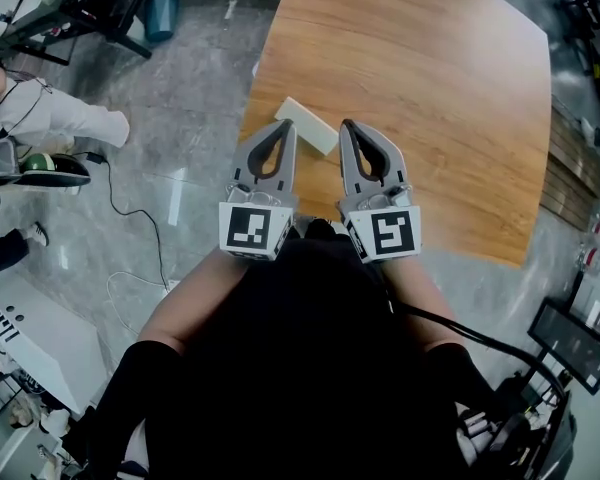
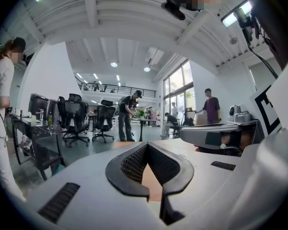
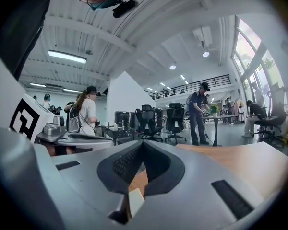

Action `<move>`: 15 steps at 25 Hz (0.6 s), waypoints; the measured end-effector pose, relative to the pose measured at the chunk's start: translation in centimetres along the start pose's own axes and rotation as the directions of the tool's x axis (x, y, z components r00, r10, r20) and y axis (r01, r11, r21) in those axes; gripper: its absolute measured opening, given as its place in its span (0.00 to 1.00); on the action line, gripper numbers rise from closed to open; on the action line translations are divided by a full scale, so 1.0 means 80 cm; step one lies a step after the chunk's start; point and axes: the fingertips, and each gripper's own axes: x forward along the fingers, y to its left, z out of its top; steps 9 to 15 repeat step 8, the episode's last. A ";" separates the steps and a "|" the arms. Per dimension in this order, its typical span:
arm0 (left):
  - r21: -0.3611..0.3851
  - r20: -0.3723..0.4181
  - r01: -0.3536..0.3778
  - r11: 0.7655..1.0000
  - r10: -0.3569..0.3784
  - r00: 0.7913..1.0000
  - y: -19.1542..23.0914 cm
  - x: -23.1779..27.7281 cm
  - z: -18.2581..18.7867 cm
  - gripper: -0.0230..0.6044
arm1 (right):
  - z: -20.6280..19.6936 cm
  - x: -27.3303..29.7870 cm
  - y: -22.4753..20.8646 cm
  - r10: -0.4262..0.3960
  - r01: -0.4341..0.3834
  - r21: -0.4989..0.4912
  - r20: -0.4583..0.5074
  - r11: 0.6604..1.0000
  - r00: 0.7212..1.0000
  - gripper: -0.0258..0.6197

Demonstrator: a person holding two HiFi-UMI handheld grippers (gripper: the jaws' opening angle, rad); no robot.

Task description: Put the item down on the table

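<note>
I look down on a wooden desk (image 1: 430, 98) with rounded corners, standing on a glossy grey floor (image 1: 180, 98). Beyond it I see black office chairs (image 2: 74, 116), tall windows (image 2: 177, 87), a railed mezzanine (image 2: 115, 87), white ceiling beams (image 2: 91, 4) and bright ceiling lights (image 3: 67, 56).

The right gripper (image 3: 142, 174) has its jaws pressed together, empty. Below them a pale block (image 3: 136, 201) shows near; the wooden table (image 3: 240, 163) stretches right.
</note>
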 end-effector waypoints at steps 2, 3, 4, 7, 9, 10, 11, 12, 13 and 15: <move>-0.006 -0.001 0.004 1.000 -0.004 1.000 -0.001 0.001 0.002 0.04 | -0.002 0.000 0.002 0.004 -0.004 -0.005 -0.006 1.000 1.000 0.06; -0.011 -0.001 0.005 1.000 -0.005 1.000 0.000 0.001 0.002 0.04 | -0.003 0.001 0.004 0.006 -0.006 -0.007 -0.008 1.000 1.000 0.06; -0.014 -0.001 0.005 1.000 -0.005 1.000 0.001 0.001 0.002 0.04 | -0.004 0.002 0.006 0.007 -0.007 -0.007 -0.009 1.000 1.000 0.06; -0.010 -0.003 0.001 1.000 -0.001 1.000 0.003 -0.001 -0.003 0.04 | -0.003 0.005 0.009 0.010 -0.010 -0.005 -0.007 1.000 1.000 0.06; -0.007 -0.005 -0.002 1.000 0.002 1.000 0.004 -0.001 -0.006 0.04 | -0.003 0.006 0.010 0.011 -0.011 -0.005 -0.006 1.000 1.000 0.06; -0.007 -0.005 -0.002 1.000 0.002 1.000 0.004 -0.001 -0.006 0.04 | -0.003 0.006 0.010 0.011 -0.011 -0.005 -0.006 1.000 1.000 0.06; -0.007 -0.005 -0.002 1.000 0.002 1.000 0.004 -0.001 -0.006 0.04 | -0.003 0.006 0.010 0.011 -0.011 -0.005 -0.006 1.000 1.000 0.06; -0.007 -0.005 -0.002 1.000 0.002 1.000 0.004 -0.001 -0.006 0.04 | -0.003 0.006 0.010 0.011 -0.011 -0.005 -0.006 1.000 1.000 0.06; -0.007 -0.005 -0.002 1.000 0.002 1.000 0.004 -0.001 -0.006 0.04 | -0.003 0.006 0.010 0.011 -0.011 -0.005 -0.006 1.000 1.000 0.06; -0.007 -0.005 -0.002 1.000 0.002 1.000 0.004 -0.001 -0.006 0.04 | -0.003 0.006 0.010 0.011 -0.011 -0.005 -0.006 1.000 1.000 0.06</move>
